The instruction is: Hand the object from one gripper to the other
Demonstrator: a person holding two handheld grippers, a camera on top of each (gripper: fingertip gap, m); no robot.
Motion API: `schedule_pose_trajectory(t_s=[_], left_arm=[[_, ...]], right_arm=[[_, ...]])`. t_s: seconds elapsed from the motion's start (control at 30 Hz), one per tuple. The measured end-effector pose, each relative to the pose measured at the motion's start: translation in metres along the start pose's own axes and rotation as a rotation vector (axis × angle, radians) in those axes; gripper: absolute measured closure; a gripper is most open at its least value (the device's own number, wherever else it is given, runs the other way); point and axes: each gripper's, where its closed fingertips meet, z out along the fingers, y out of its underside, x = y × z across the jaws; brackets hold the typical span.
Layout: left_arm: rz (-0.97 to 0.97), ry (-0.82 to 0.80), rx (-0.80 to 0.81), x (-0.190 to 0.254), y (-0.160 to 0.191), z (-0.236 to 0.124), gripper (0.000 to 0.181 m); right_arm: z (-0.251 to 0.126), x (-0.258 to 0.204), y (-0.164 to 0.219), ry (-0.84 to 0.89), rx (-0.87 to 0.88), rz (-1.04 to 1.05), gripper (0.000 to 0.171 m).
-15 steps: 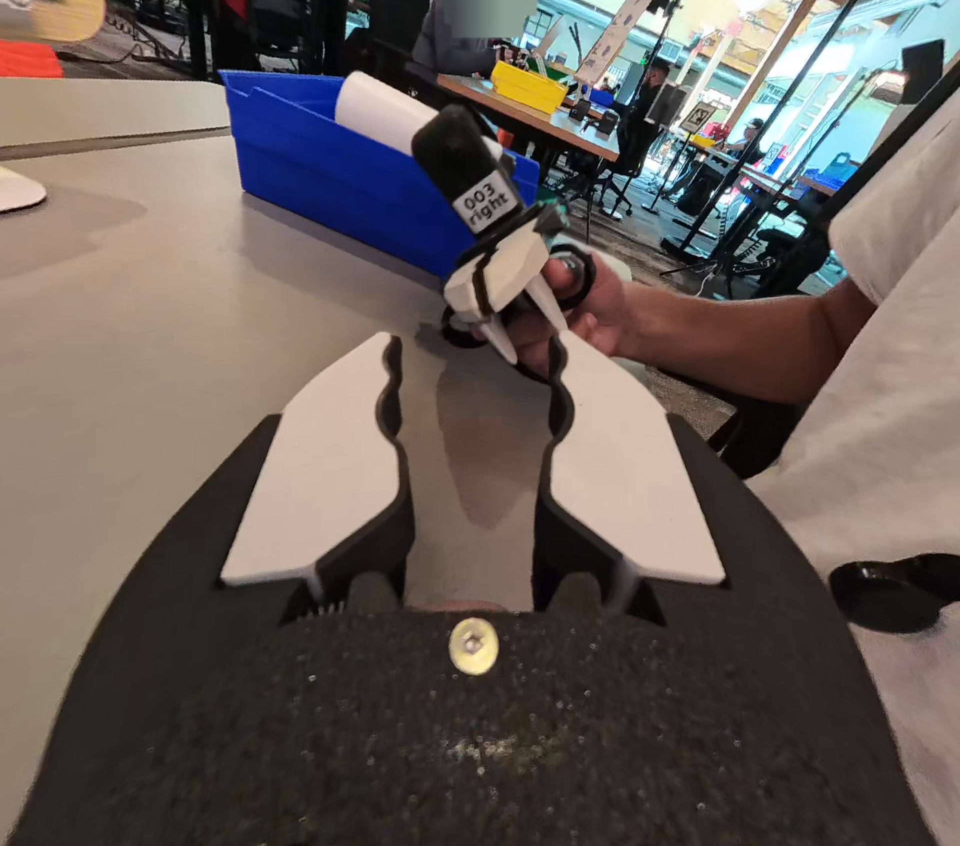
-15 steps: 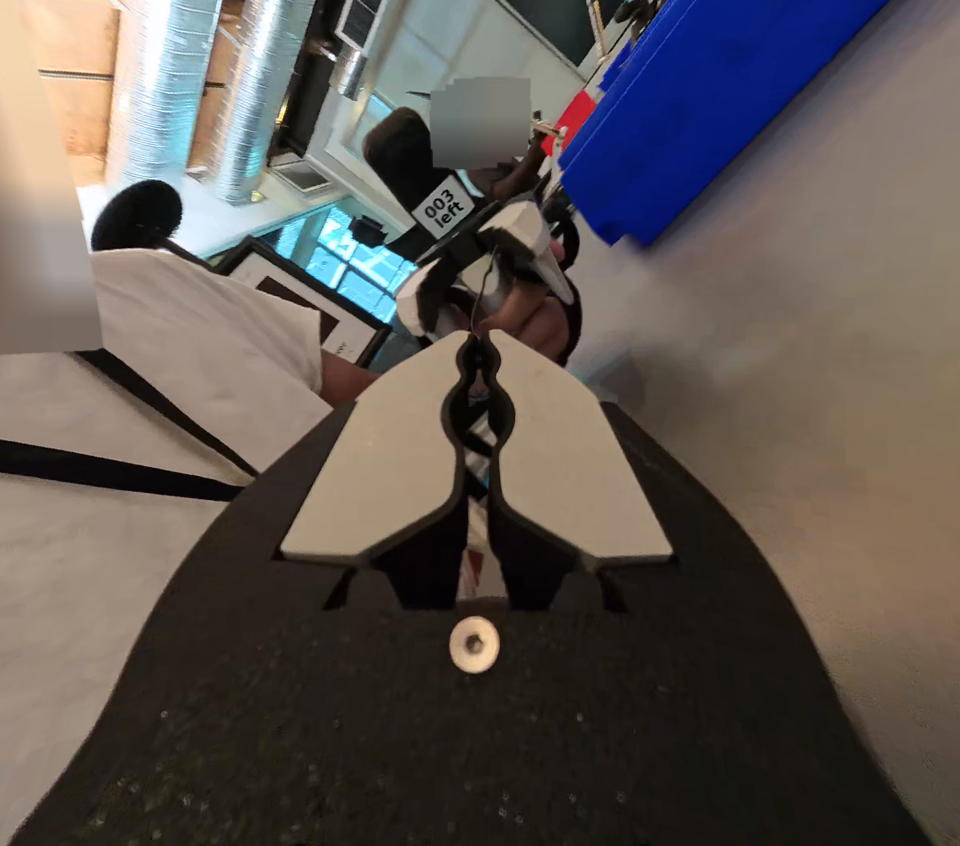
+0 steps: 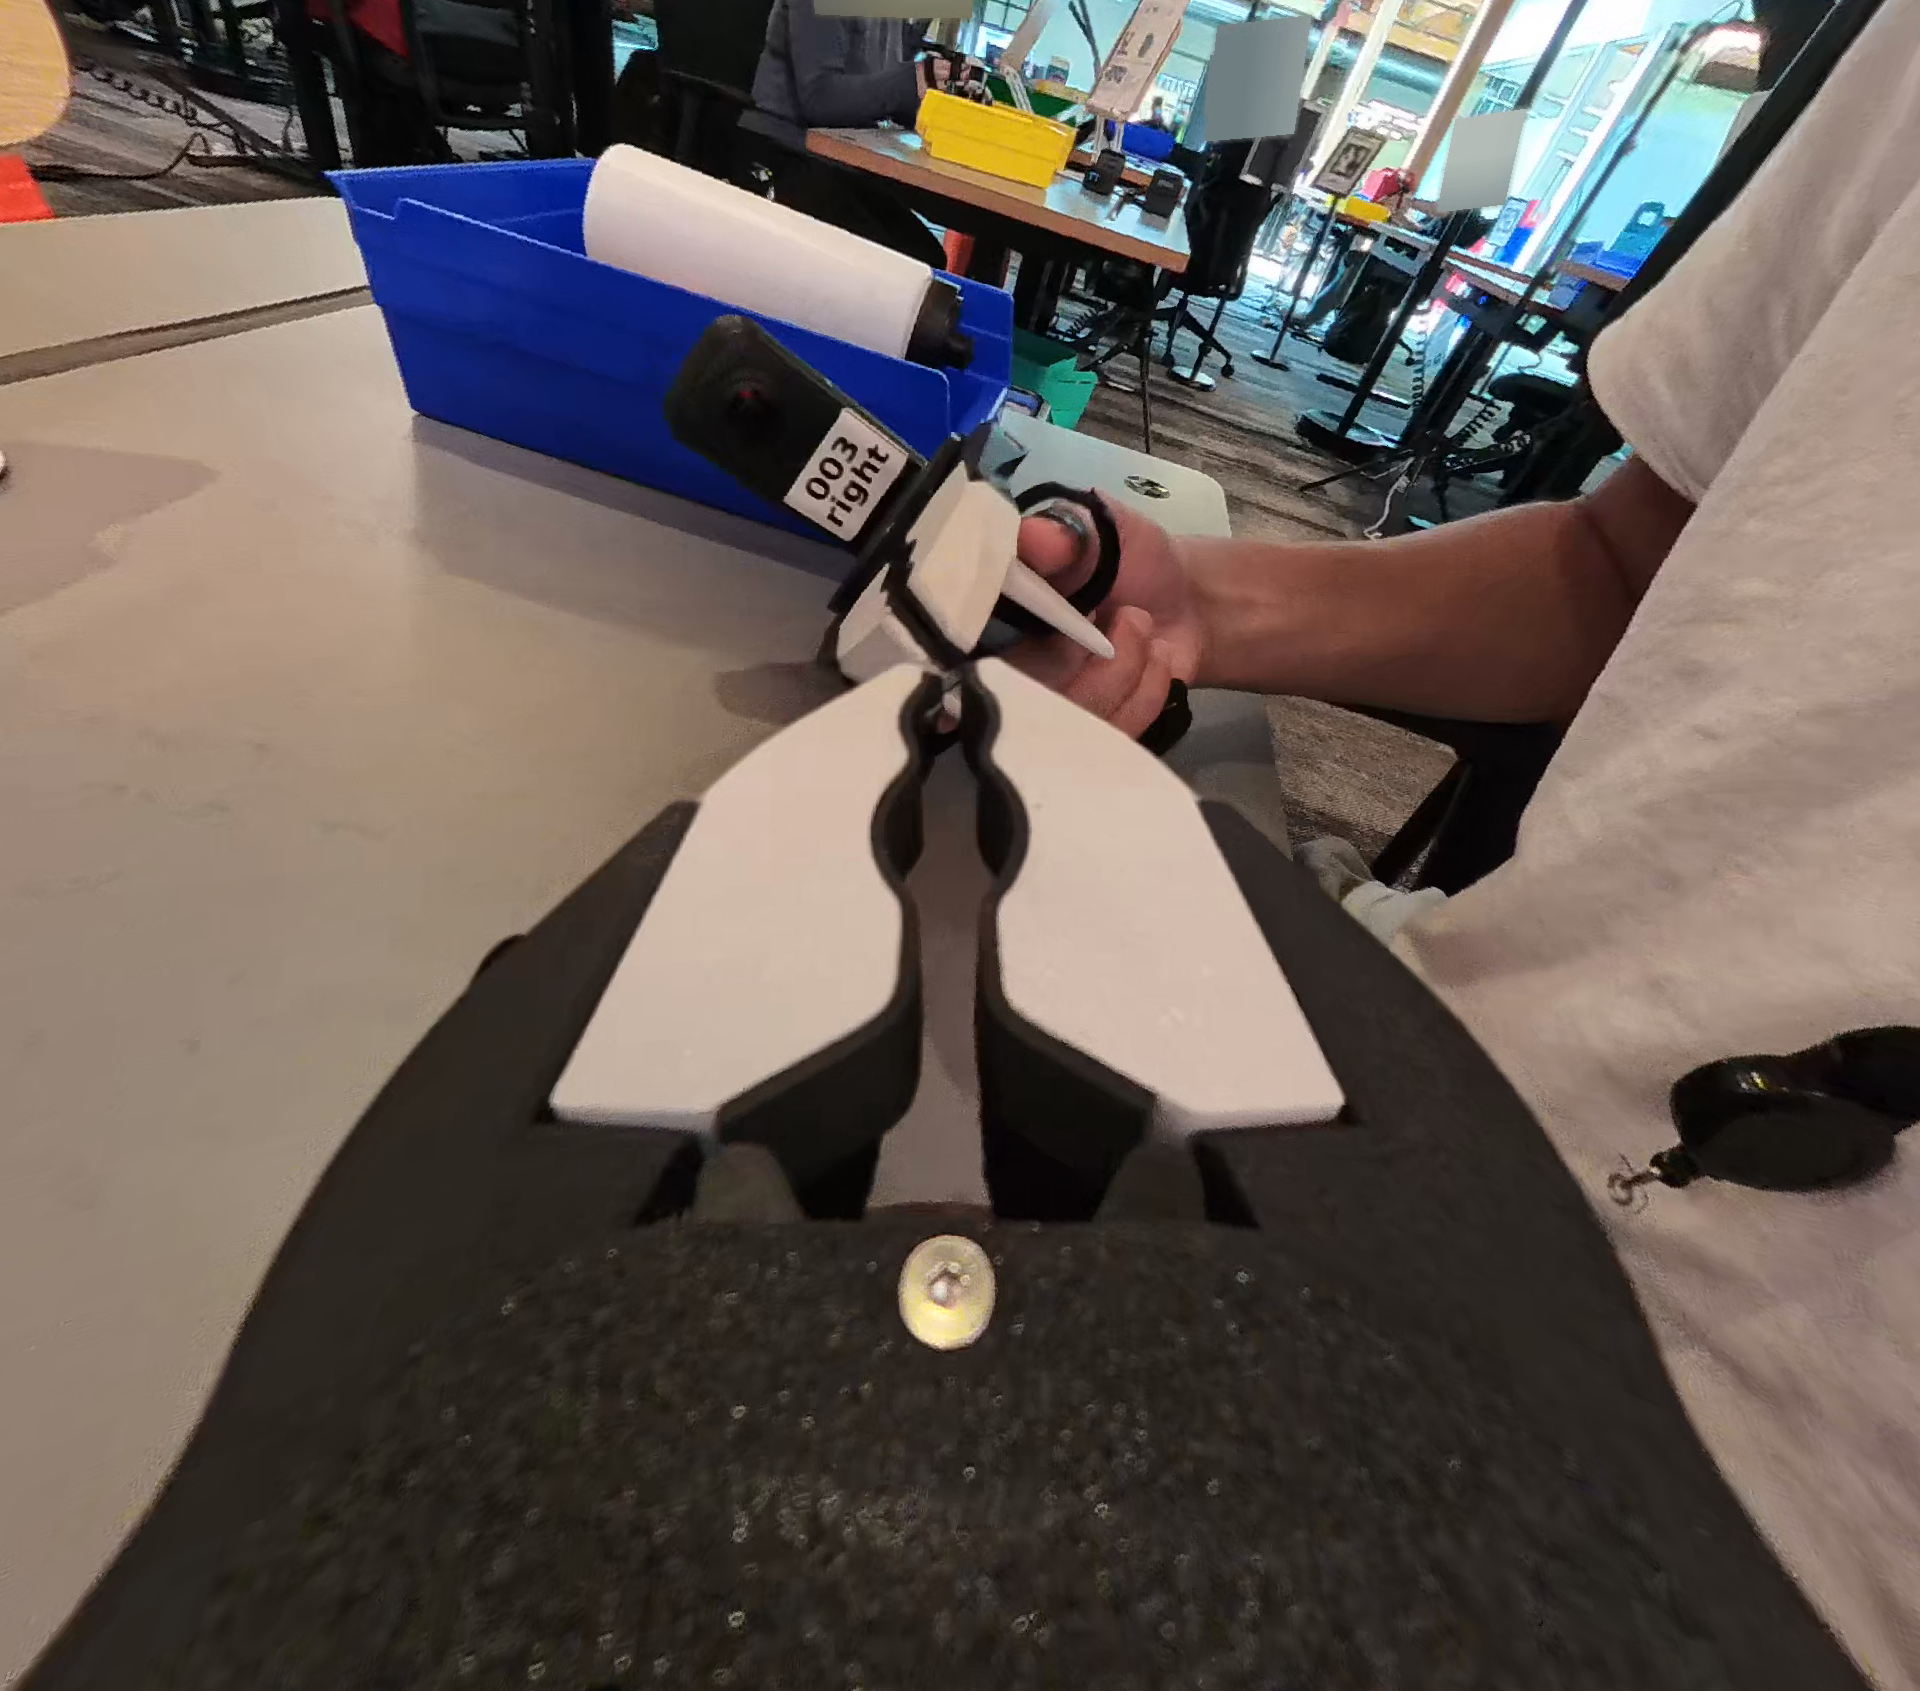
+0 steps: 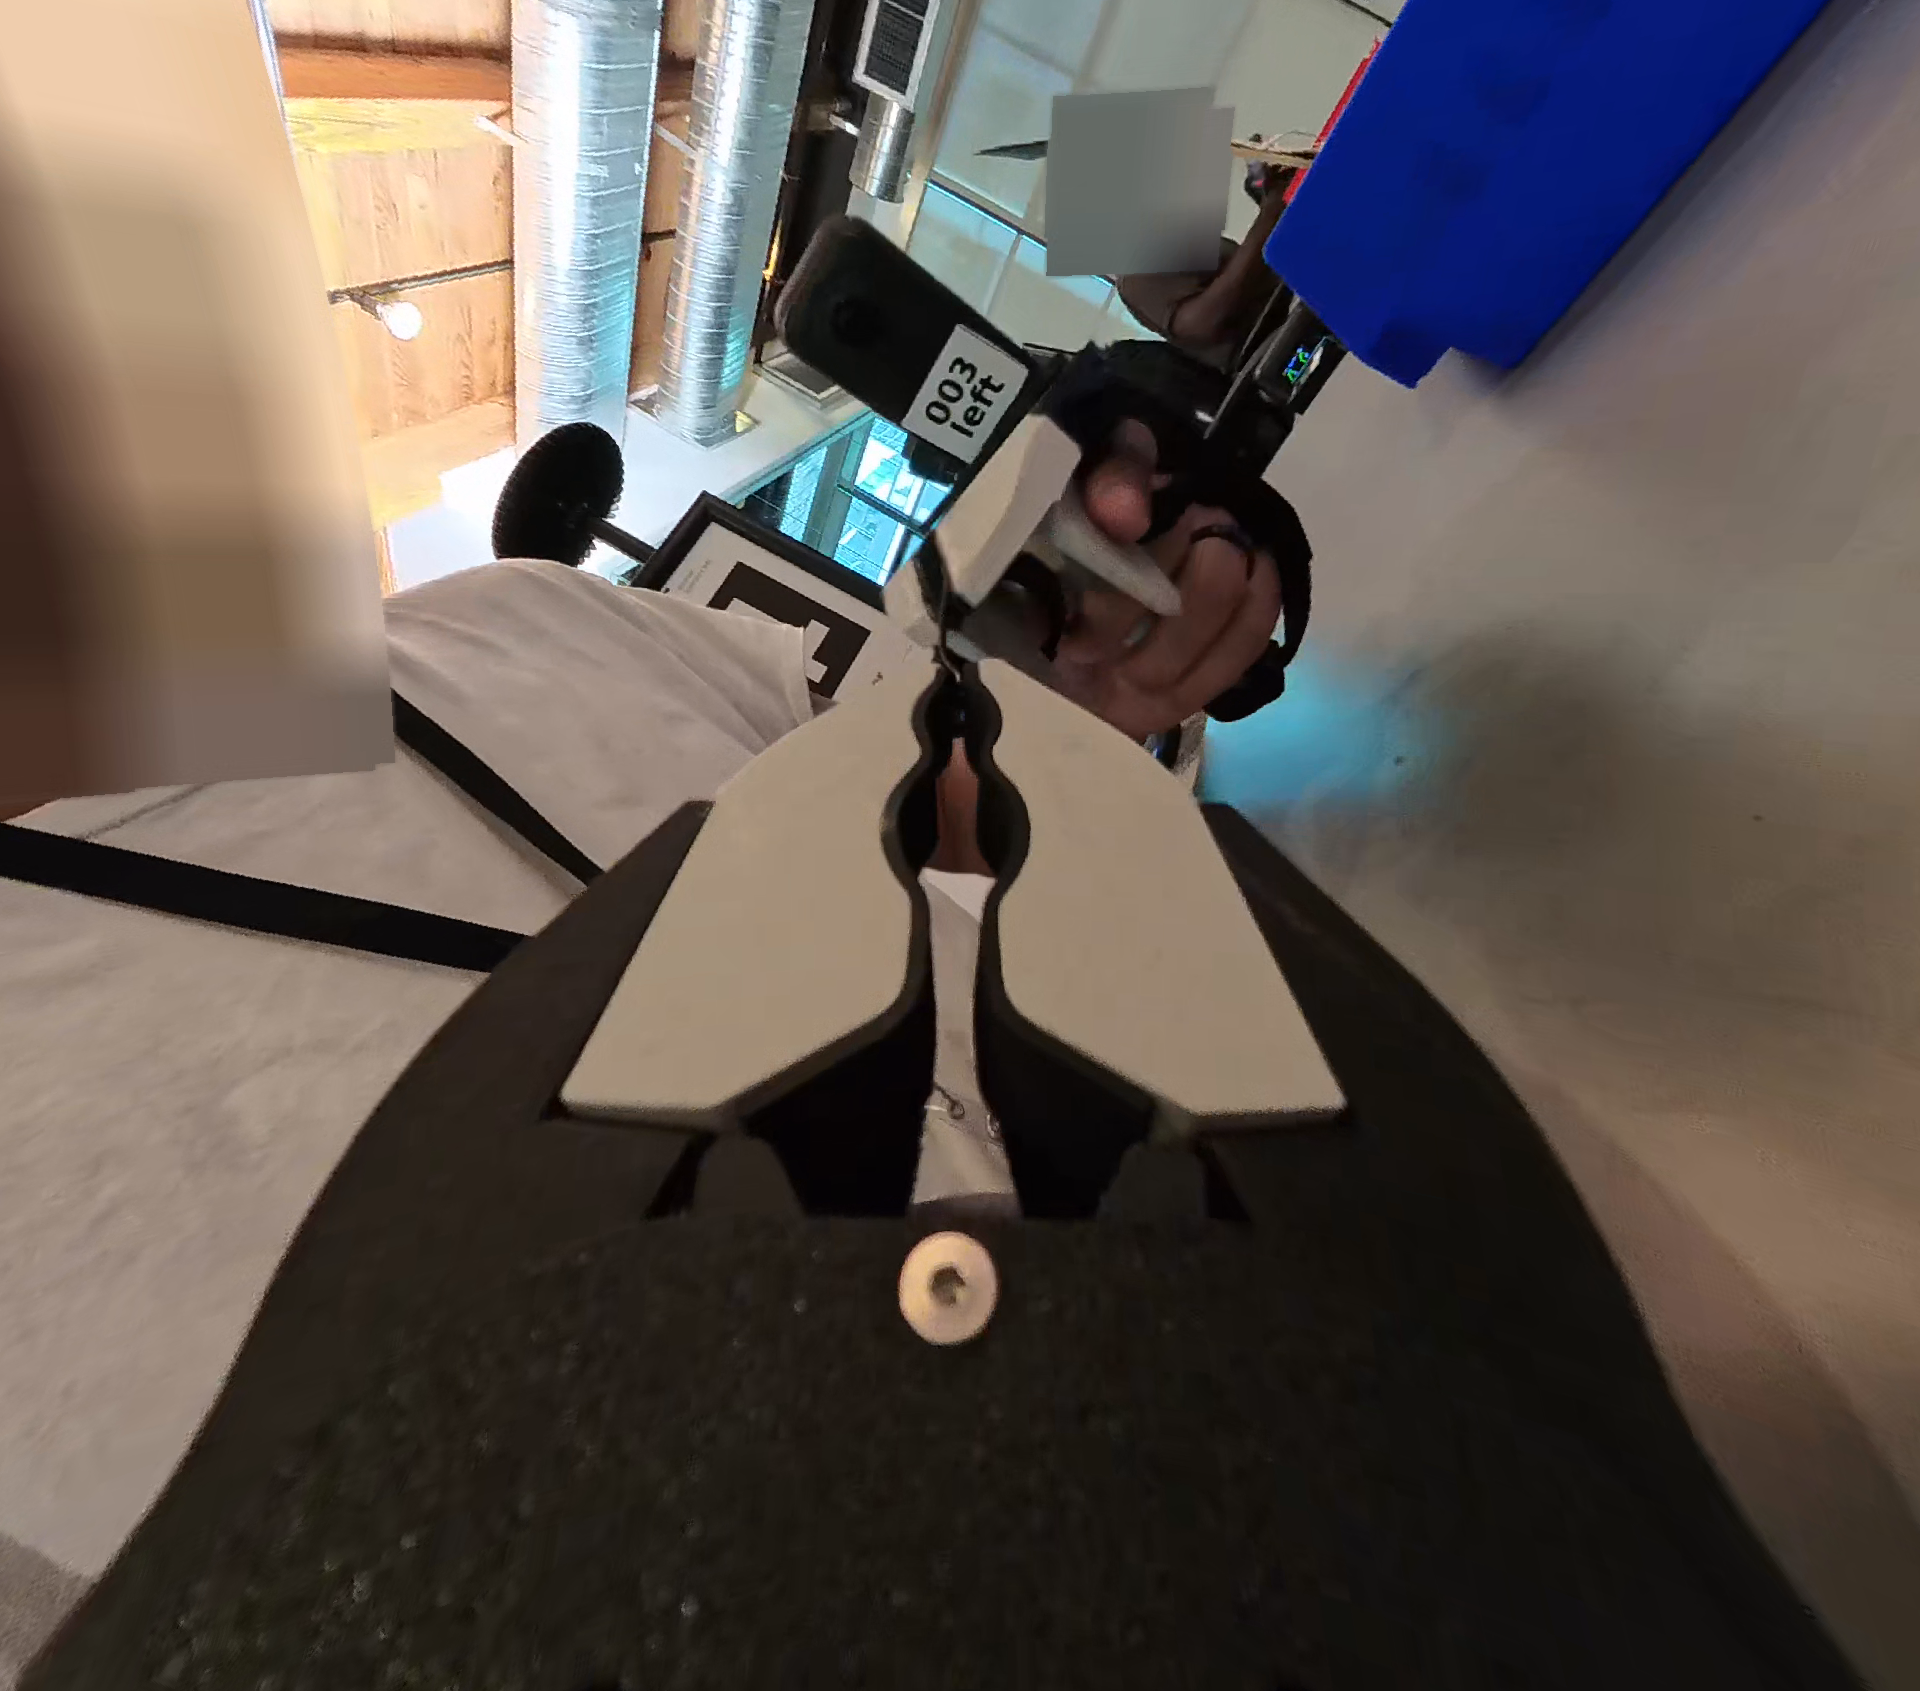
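Left wrist view: the left gripper (image 3: 948, 701) meets the right gripper (image 3: 940, 654) tip to tip above the grey table (image 3: 312, 706). Both pairs of jaws are drawn nearly together at the tips, pinching from opposite sides a small thin object (image 3: 943, 683), dark and partly hidden, whose kind cannot be told. The right gripper, held by a hand (image 3: 1132, 613) entering from 3 o'clock, carries a black camera (image 3: 769, 415) with a white label. At 11 o'clock of the meeting point a blue bin (image 3: 582, 353) stands on the table, a white bottle with a black cap (image 3: 758, 259) lying tilted in it.

Right wrist view (rolled sideways): the right gripper (image 4: 954, 701) faces the left gripper (image 4: 935, 644), held in a hand (image 4: 1174, 602) at 1 o'clock. The object (image 4: 948, 673) sits between the two sets of tips. The blue bin (image 4: 1621, 83) lies at 2 o'clock, and a white shirt (image 4: 312, 810) at 9 o'clock.
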Motion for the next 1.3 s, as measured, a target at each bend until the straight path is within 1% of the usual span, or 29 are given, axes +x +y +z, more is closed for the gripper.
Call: schedule_pose_trajectory(t_s=[0.13,0.23,0.3,0.33,0.37,0.4,0.47,0.53,0.57,0.6,0.67,0.7,0.73,0.8,0.83,0.9,0.97,1.0,1.03,1.07,1.23,1.3], left_arm=[[0.022,-0.006,0.005,0.003,0.0,0.003,0.181],[0.001,-0.017,0.012,0.001,-0.001,0.004,0.181],[-0.057,-0.047,0.073,-0.006,-0.01,-0.001,0.181],[-0.111,-0.067,0.113,-0.013,-0.014,-0.005,0.181],[-0.181,-0.081,0.157,-0.021,-0.018,-0.01,0.181],[-0.26,-0.093,0.209,-0.029,-0.021,-0.017,0.181],[-0.429,-0.118,0.324,-0.047,-0.025,-0.031,0.181],[-0.591,-0.103,0.418,-0.057,-0.023,-0.038,0.181],[-0.655,-0.108,0.435,-0.061,-0.019,-0.038,0.181],[-0.691,-0.124,0.419,-0.063,-0.012,-0.035,0.181],[-0.672,-0.179,0.325,-0.063,0.002,-0.026,0.181],[-0.64,-0.188,0.292,-0.061,0.003,-0.022,0.181],[-0.607,-0.19,0.256,-0.057,0.004,-0.018,0.181],[-0.529,-0.209,0.186,-0.052,0.007,-0.011,0.181],[-0.497,-0.205,0.156,-0.048,0.008,-0.007,0.181],[-0.442,-0.199,0.108,-0.04,0.01,0.0,0.181],[-0.388,-0.184,0.056,-0.031,0.014,0.007,0.181],[-0.359,-0.192,0.029,-0.029,0.016,0.01,0.181],[-0.331,-0.204,0.004,-0.027,0.018,0.012,0.181],[-0.305,-0.218,-0.017,-0.026,0.021,0.014,0.181],[-0.214,-0.273,-0.084,-0.026,0.027,0.017,0.181],[-0.223,-0.27,-0.075,-0.025,0.026,0.017,0.176]], right_arm=[[-0.002,0.002,-0.002,0.011,0.008,-0.003,0.17],[-0.005,0.001,-0.01,0.026,0.056,-0.053,0.168],[-0.01,0.006,-0.021,0.089,0.115,-0.105,0.15],[-0.014,0.006,-0.028,0.121,0.157,-0.142,0.144],[-0.018,0.004,-0.035,0.151,0.199,-0.193,0.142],[-0.022,0.003,-0.041,0.198,0.236,-0.257,0.139],[-0.03,0.006,-0.049,0.369,0.264,-0.453,0.13],[-0.03,0.006,-0.051,0.564,0.237,-0.724,0.124],[-0.028,0.004,-0.05,0.655,0.211,-0.878,0.121],[-0.023,0.002,-0.048,0.744,0.172,-1.032,0.123],[-0.016,0.004,-0.043,0.928,0.071,-1.295,0.129],[-0.013,0.006,-0.04,1.0,0.032,-1.391,0.131],[-0.01,0.007,-0.037,1.053,0.019,-1.463,0.133],[-0.005,0.014,-0.031,1.11,-0.024,-1.568,0.144],[-0.003,0.02,-0.026,1.122,-0.07,-1.585,0.146],[-0.001,0.032,-0.02,1.143,-0.15,-1.584,0.144],[-0.002,0.039,-0.019,1.159,-0.182,-1.595,0.144],[-0.003,0.04,-0.019,1.17,-0.195,-1.607,0.15],[-0.005,0.041,-0.02,1.188,-0.205,-1.623,0.166],[-0.008,0.041,-0.021,1.204,-0.209,-1.638,0.171],[-0.012,0.045,-0.017,1.171,-0.248,-1.593,0.171],[-0.016,0.047,-0.019,1.183,-0.256,-1.581,0.171]])
